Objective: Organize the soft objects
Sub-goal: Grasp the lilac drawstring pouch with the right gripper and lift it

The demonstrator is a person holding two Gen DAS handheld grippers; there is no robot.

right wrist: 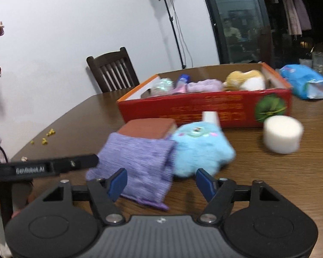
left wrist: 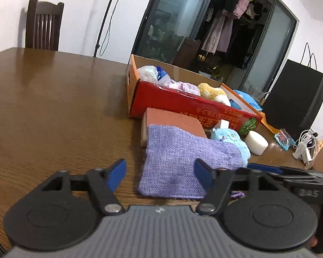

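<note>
1. We read "GenRobot.AI" in pale letters on the side of the left gripper (right wrist: 60,167) as the right wrist view shows it; the red box (left wrist: 183,103) carries a line of yellow characters on its long wall, too blurred for us to make out, beside a round green fruit picture.
2. We see one purple woven pouch (left wrist: 178,163) lying flat on the wooden table (left wrist: 53,107), coarse in weave, its far edge propped on one brown-topped sponge block (left wrist: 172,119).
3. One fluffy light-blue plush toy (right wrist: 200,148) with a small stitched face touches the pouch's right edge, and one white foam cylinder (right wrist: 282,134) stands apart to its right, near the box.
4. Inside the box we count one yellow-and-white plush (right wrist: 245,79), one lilac cloth (right wrist: 204,85), one clear crumpled bag (right wrist: 162,85) and one small blue-and-white pack (right wrist: 183,79).
5. One blue packet (right wrist: 303,81) lies on the table beyond the box's end.
6. Our left gripper (left wrist: 160,172) has its blue-tipped fingers apart, the pouch's near part between them, unpinched.
7. Our right gripper (right wrist: 161,181) likewise has fingers apart, over the near corner of the pouch, gripping nothing.
8. We count one dark wooden chair (right wrist: 114,71) at the far side.
</note>
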